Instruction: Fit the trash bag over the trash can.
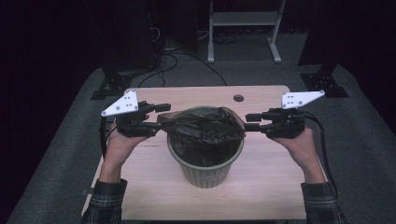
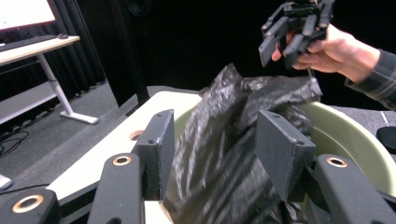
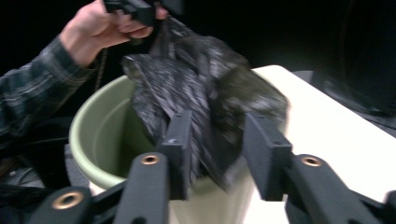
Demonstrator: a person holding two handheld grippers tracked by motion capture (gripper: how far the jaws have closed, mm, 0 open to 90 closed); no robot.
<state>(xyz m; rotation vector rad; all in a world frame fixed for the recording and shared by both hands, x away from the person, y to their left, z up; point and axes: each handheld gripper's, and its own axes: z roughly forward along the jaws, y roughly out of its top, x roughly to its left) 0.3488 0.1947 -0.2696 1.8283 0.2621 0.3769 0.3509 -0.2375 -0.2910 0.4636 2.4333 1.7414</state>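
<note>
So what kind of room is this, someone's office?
Probably a lab or recording studio rather than an office: dark curtains hang all round, a small wooden table stands alone on grey carpet with cables trailing behind it, and a desk with a lit screen sits off to one side.

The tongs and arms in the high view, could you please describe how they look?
Both the left tongs and the right tongs are black, each topped by a grey three-cornered plate with dark holes, and a black cable trails from each. Copper-coloured rivets mark their linkages. The person's sleeves are dark plaid.
</note>
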